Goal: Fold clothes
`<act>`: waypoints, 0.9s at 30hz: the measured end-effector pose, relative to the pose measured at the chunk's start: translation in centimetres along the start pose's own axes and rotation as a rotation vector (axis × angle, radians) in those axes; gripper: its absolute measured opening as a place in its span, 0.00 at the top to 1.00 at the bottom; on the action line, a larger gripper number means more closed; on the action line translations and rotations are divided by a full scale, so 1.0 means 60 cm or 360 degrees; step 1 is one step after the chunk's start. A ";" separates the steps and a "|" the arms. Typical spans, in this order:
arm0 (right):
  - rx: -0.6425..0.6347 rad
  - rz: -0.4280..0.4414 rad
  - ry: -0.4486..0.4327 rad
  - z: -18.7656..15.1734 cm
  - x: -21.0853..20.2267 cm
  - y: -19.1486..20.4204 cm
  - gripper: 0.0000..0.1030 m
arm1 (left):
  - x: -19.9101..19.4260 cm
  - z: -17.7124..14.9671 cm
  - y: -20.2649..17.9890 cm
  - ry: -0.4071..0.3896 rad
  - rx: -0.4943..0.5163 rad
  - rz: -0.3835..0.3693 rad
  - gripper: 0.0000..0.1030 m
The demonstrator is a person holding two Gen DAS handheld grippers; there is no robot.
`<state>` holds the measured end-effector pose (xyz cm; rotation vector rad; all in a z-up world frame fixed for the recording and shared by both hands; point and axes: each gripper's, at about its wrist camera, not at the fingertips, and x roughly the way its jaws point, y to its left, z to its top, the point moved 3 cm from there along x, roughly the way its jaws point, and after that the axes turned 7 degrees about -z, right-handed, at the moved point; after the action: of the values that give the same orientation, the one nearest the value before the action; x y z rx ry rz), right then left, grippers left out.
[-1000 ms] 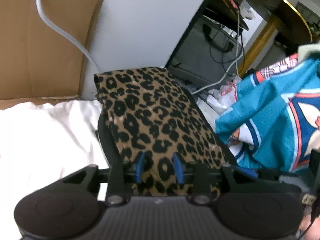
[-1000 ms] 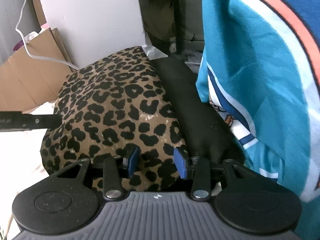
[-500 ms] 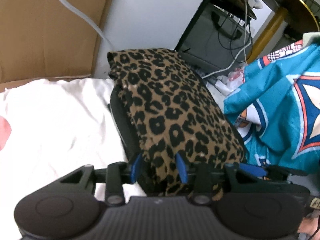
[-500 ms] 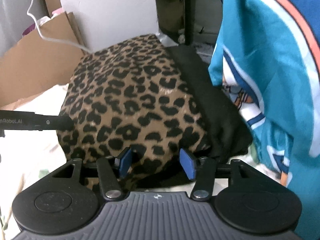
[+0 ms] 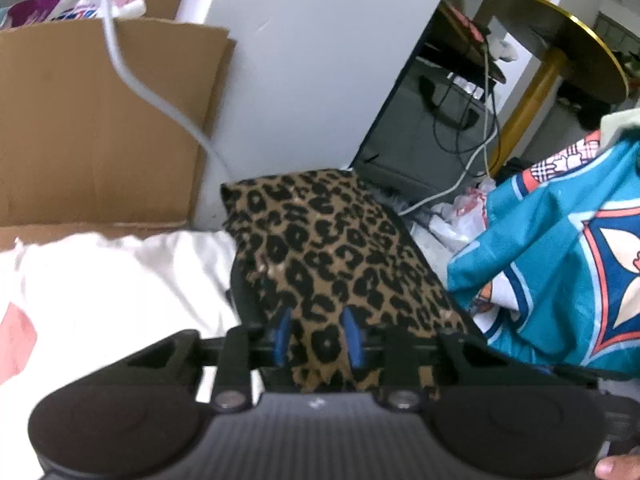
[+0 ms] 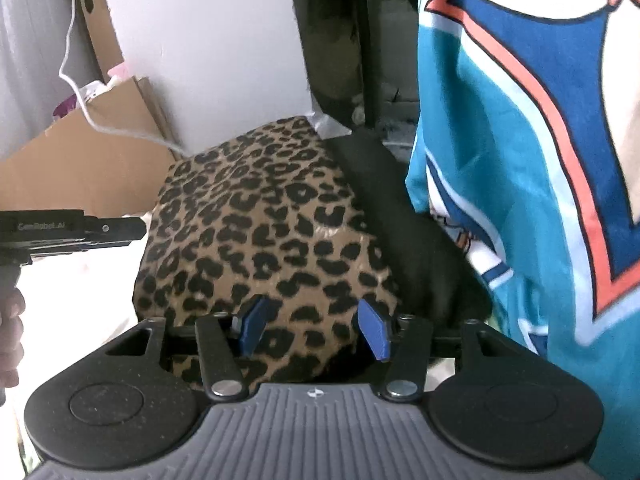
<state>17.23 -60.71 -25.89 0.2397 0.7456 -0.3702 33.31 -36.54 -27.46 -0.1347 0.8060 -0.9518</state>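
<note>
A folded leopard-print garment (image 5: pixel 340 248) (image 6: pixel 260 232) lies on a black garment (image 6: pixel 412 240) spread over a white sheet (image 5: pixel 120 280). My left gripper (image 5: pixel 317 336) is at the leopard garment's near edge. Its jaws are closing, and the cloth bunches between the blue pads, which press on it. In the right wrist view the left gripper's fingers (image 6: pixel 120 229) reach the garment's left side. My right gripper (image 6: pixel 312 328) hovers over the near edge with wide jaws that are closing slightly. Leopard cloth lies between the pads, which do not pinch it. A teal jersey (image 5: pixel 560 264) (image 6: pixel 520 180) hangs at the right.
A cardboard box (image 5: pixel 92 128) and a white cable (image 5: pixel 160 100) stand behind the sheet against a white panel (image 5: pixel 312 60). Beyond are a dark cabinet with cables (image 5: pixel 440 132) and a round gold table (image 5: pixel 560 40). A hand (image 6: pixel 10 332) holds the left gripper's handle.
The left jaws have narrowed onto the leopard cloth, and its near edge has risen between the pads. The right jaws stand wider than a second ago. Both views have drawn back slightly.
</note>
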 end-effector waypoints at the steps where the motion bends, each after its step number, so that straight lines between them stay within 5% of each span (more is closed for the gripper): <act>1: 0.0011 -0.0006 0.0003 0.004 0.007 -0.002 0.46 | 0.004 0.001 -0.002 -0.0001 0.0011 -0.0015 0.76; 15: 0.0112 -0.0070 0.0029 -0.001 0.047 -0.001 0.46 | 0.044 -0.036 0.008 0.0078 0.0053 -0.0038 0.79; 18: 0.0174 -0.0078 0.0020 -0.004 0.032 0.006 0.45 | 0.018 -0.036 0.006 0.0079 0.0001 -0.0037 0.62; 20: 0.0189 -0.0057 0.0008 -0.010 0.020 0.018 0.43 | -0.003 -0.045 0.005 0.0083 -0.0018 -0.0049 0.38; 22: 0.0167 -0.0038 0.0017 -0.015 0.012 0.031 0.41 | -0.023 -0.055 0.005 0.0081 -0.0020 -0.0025 0.26; 24: 0.0144 -0.0020 0.0027 -0.020 0.004 0.044 0.36 | -0.042 -0.061 0.005 0.0089 -0.0022 0.0007 0.25; 27: 0.0130 0.0002 0.0029 -0.021 -0.008 0.061 0.12 | -0.069 -0.060 0.005 0.0116 -0.0023 0.0027 0.23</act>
<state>17.61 -56.84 -26.16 0.3206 0.7491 -0.3981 29.81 -32.34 -27.83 -0.1062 0.8803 -0.9393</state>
